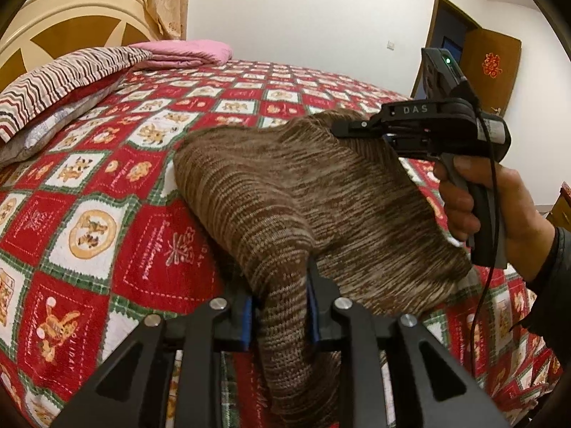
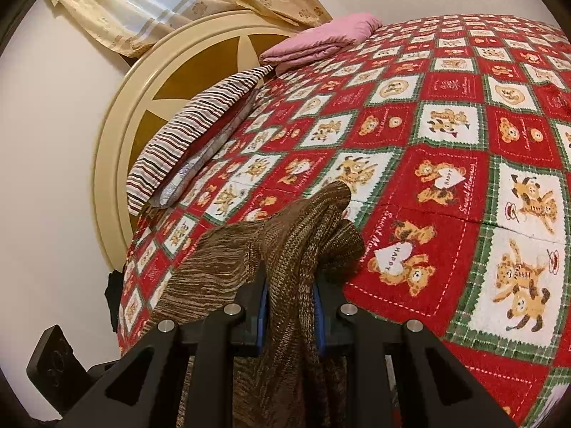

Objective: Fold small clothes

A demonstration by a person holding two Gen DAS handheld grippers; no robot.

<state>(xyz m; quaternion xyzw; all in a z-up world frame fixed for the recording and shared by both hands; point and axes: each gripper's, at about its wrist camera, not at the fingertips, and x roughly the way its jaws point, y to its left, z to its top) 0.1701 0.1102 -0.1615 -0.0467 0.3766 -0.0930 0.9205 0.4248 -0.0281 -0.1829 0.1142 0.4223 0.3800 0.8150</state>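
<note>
Brown knit [image 1: 321, 192] hangs above the bed [image 1: 107, 185], pinched in both grippers: left gripper [image 1: 282, 321] jaws narrow on one bunch, right gripper [image 2: 291, 306] narrow on another. Best lowered evenly, kept taut, before letting go. Right gripper body reads "DAS"; quilt [image 2: 446, 125] reads "HAPPY", "HOLIDAY".

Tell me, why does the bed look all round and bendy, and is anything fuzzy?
Left wrist view: the fisheye lens bulges the bed and darkens the corners; the brown sweater looks slightly smeared. Right wrist view: the same curving bends the headboard; the sweater's left part is streaky, while the bear squares stay sharp.
</note>
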